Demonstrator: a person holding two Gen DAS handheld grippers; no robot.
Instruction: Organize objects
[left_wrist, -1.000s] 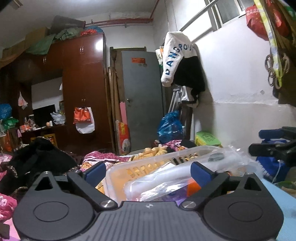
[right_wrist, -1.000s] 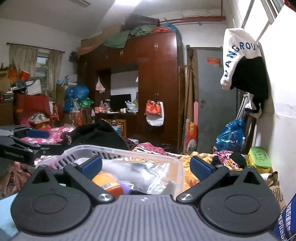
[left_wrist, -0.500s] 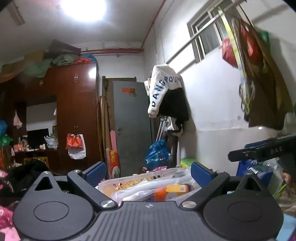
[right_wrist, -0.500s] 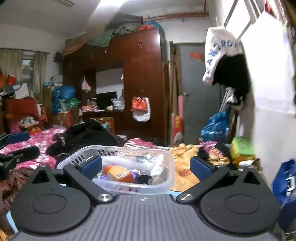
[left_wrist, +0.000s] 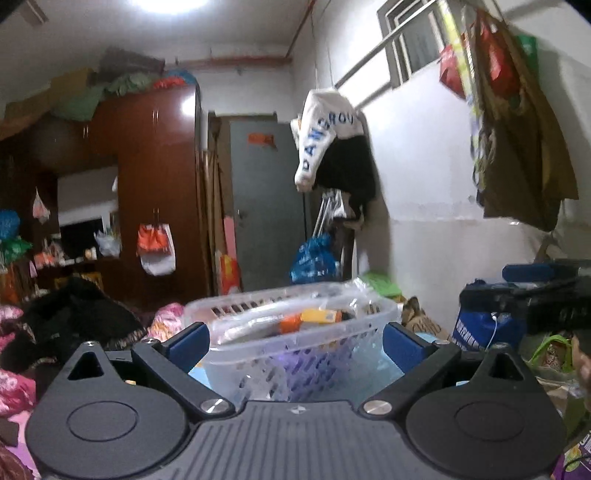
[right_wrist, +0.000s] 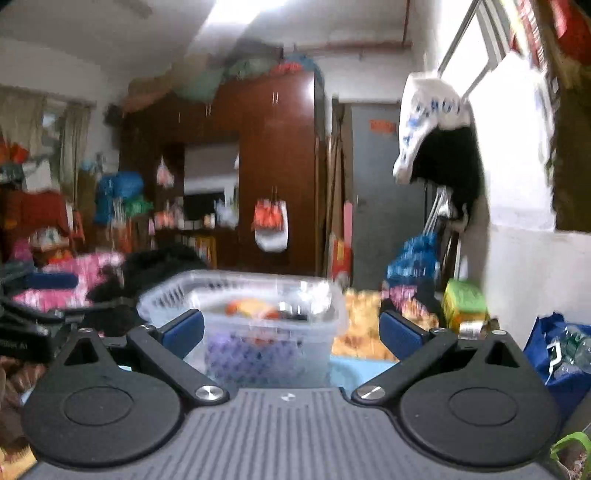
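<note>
A clear slotted plastic basket stands on a light blue surface just ahead of my left gripper, which is open with nothing between its blue pads. Inside the basket lie an orange and yellow packet and crinkled clear plastic wrap. In the right wrist view the same basket sits blurred ahead of my right gripper, also open and holding nothing. The right gripper shows as a black and blue shape at the right edge of the left wrist view.
A white wall with hanging bags runs along the right. A blue bag stands beside the surface. Piled dark and pink clothes lie at left. A brown wardrobe and grey door stand behind.
Both grippers have drawn back from the basket and risen, so it now looks smaller and its side wall shows. The jaws stayed open throughout.
</note>
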